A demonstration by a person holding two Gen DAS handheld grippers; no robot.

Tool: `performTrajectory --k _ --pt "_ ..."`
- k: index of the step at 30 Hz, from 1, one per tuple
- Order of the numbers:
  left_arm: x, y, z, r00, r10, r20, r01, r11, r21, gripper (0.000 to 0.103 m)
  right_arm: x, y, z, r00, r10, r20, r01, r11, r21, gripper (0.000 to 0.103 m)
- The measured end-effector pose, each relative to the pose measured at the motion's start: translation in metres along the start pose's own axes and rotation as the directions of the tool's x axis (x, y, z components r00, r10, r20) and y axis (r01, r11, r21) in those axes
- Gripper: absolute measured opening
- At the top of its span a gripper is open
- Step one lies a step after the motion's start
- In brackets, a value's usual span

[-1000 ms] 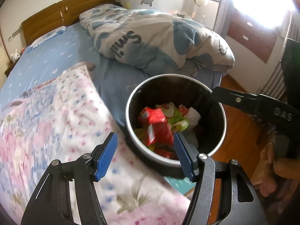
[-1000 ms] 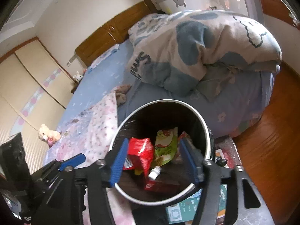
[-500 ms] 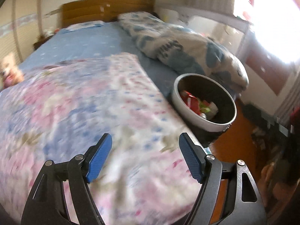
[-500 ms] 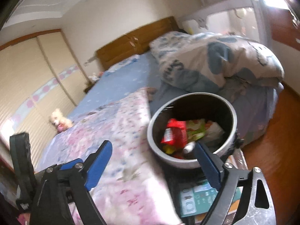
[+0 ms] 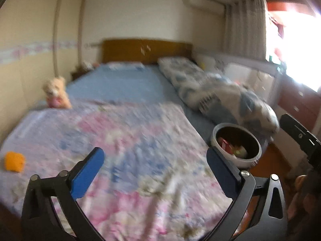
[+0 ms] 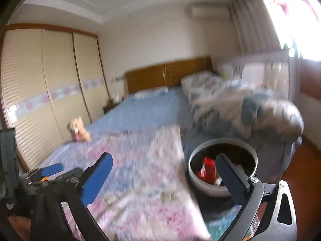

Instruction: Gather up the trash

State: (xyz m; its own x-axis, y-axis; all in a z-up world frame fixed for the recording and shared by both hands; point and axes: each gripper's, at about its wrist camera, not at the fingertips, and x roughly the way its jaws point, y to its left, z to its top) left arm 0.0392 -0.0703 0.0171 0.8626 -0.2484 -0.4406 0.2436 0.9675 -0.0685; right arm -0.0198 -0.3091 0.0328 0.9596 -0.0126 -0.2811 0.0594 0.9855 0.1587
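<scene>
Open floral blanket [image 5: 128,140] ahead; bin [image 5: 236,146] and bunched duvet [image 5: 220,96] along its right edge

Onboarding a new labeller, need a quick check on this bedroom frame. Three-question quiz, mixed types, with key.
1. True or false: the left gripper is holding a piece of trash.
2. Where does the bin stand? A) on the bed B) on the floor beside the bed C) on the dresser
3. Fill in: the small orange thing lies on the flowered ____.

Key
1. False. Its jaws have just been opening and stand wide with nothing between them; the same goes for the right gripper.
2. B. It stands against the edge of the bed, with red packets inside.
3. Blanket, near its left edge in the left wrist view.
</scene>
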Motion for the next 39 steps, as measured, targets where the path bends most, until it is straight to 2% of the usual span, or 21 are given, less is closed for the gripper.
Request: performTrajectory --k 3,7,11,19,39 --pt "-0.008 0.002 -0.005 0.997 0.049 0.056 -0.050 0.998 0.027 0.103 -0.004 0.014 -0.001 0.997 -0.038 0.060 0.043 0.996 -0.076 0.103" --pt "-0.007 0.002 -0.013 0.993 0.086 0.078 -0.091 0.994 0.062 0.103 0.011 0.025 -0.016 0.999 -0.046 0.027 0.049 0.991 -0.125 0.103" --pt "-0.003 0.004 -0.017 0.992 0.106 0.072 -0.111 0.991 0.073 0.103 0.016 0.029 -0.027 0.999 -0.015 0.029 0.018 0.994 -0.112 0.103" --pt "-0.006 0.006 -0.021 0.988 0.130 0.080 -0.136 0.988 0.075 0.103 0.022 0.027 -0.034 1.000 -0.006 0.012 0.007 0.997 -0.080 0.103" --pt "-0.009 0.003 -0.022 0.985 0.146 0.097 -0.154 0.984 0.091 0.103 0.031 0.022 -0.041 0.999 -0.019 -0.040 0.016 0.998 -0.060 0.103"
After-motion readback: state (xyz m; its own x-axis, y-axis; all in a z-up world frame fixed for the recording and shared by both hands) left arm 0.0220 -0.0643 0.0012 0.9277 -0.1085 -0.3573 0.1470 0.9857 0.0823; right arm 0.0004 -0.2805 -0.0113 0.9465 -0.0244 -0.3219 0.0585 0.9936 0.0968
